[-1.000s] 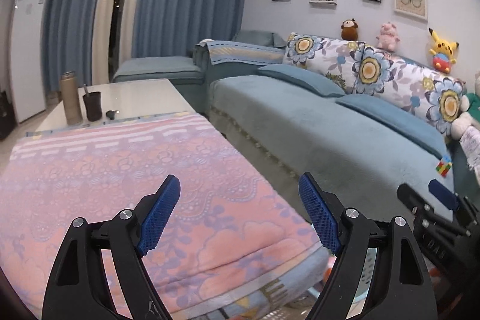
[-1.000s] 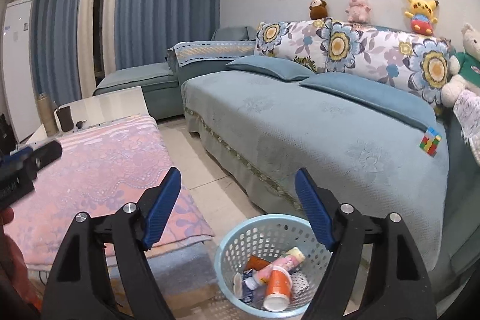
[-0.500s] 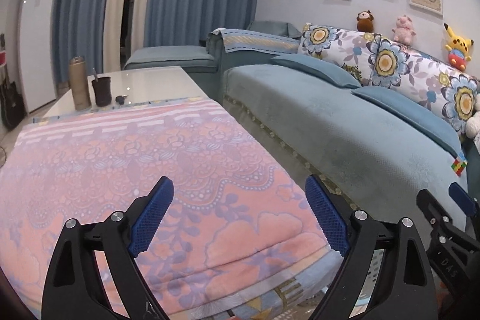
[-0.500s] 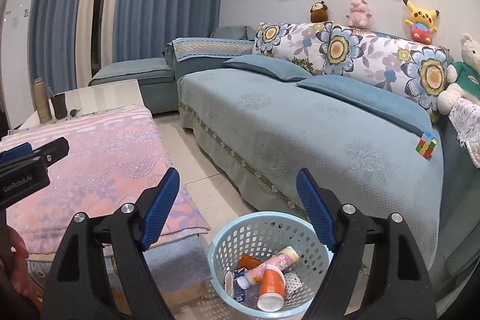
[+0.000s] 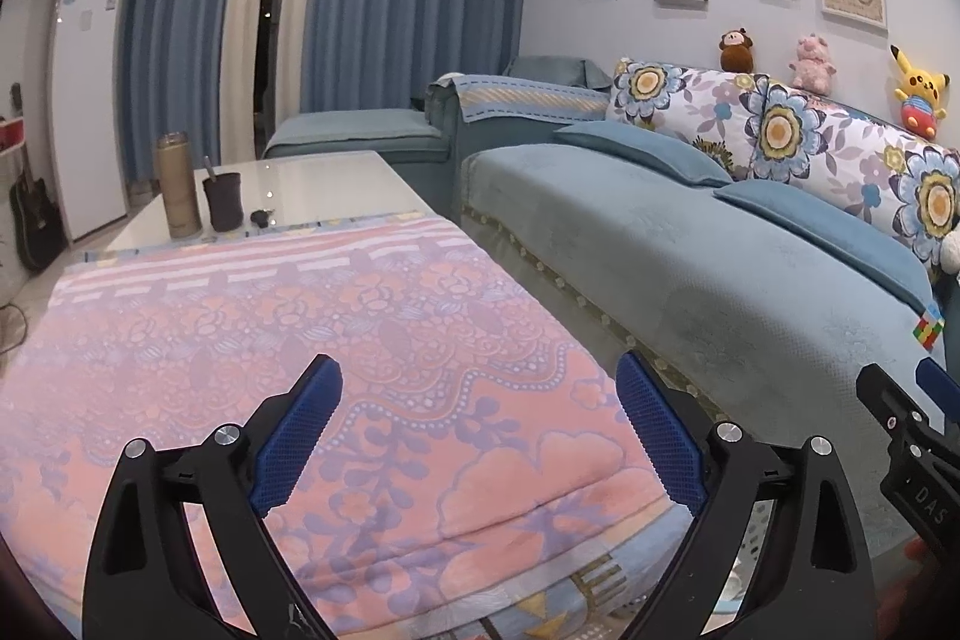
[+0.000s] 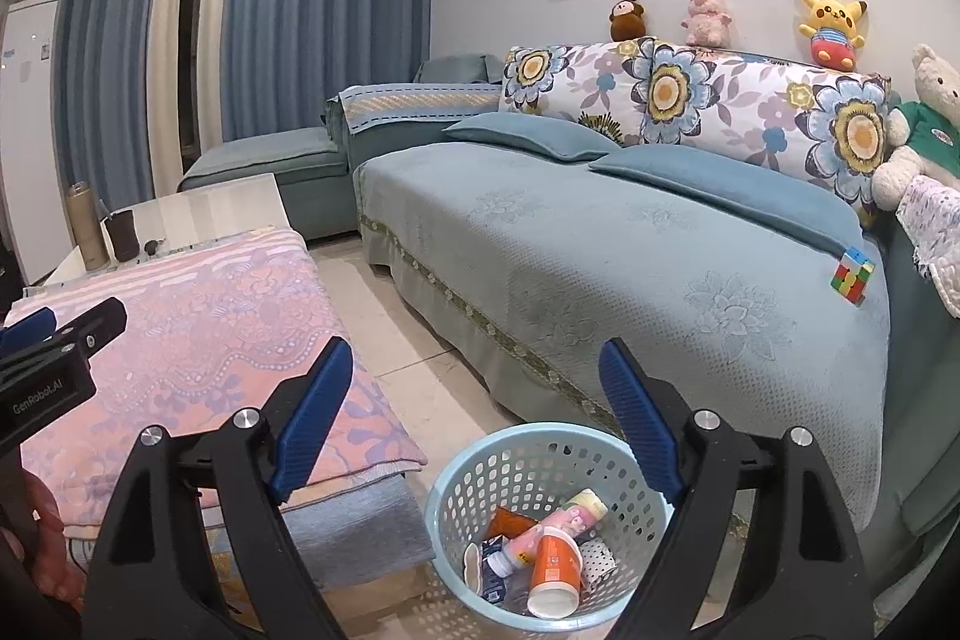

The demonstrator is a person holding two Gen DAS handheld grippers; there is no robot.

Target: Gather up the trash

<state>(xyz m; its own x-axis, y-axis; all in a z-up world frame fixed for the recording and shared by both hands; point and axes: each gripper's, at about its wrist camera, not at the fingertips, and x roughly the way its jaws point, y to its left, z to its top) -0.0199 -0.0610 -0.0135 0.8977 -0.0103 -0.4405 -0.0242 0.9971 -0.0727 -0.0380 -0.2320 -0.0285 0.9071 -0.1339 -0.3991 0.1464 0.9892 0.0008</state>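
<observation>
A light blue mesh trash basket (image 6: 474,472) stands on the floor between the table and the sofa. It holds an orange cup (image 6: 555,568), a pink bottle (image 6: 561,517) and several other scraps. My right gripper (image 6: 474,364) is open and empty, above and just short of the basket. My left gripper (image 5: 477,388) is open and empty over the pink patterned cloth (image 5: 288,340) on the table. The right gripper shows at the right edge of the left wrist view (image 5: 900,400); the left gripper shows at the left edge of the right wrist view (image 6: 60,334).
A tan flask (image 5: 177,187), a dark cup (image 5: 223,202) and a small dark object (image 5: 261,218) stand on the bare far end of the table. A blue sofa (image 6: 600,244) runs along the right, with a colour cube (image 6: 852,274) and plush toys on it.
Both grippers have lifted and tilted up a little, so the scene sits lower in both views. The basket is slightly farther into the right wrist view. Both stay open.
</observation>
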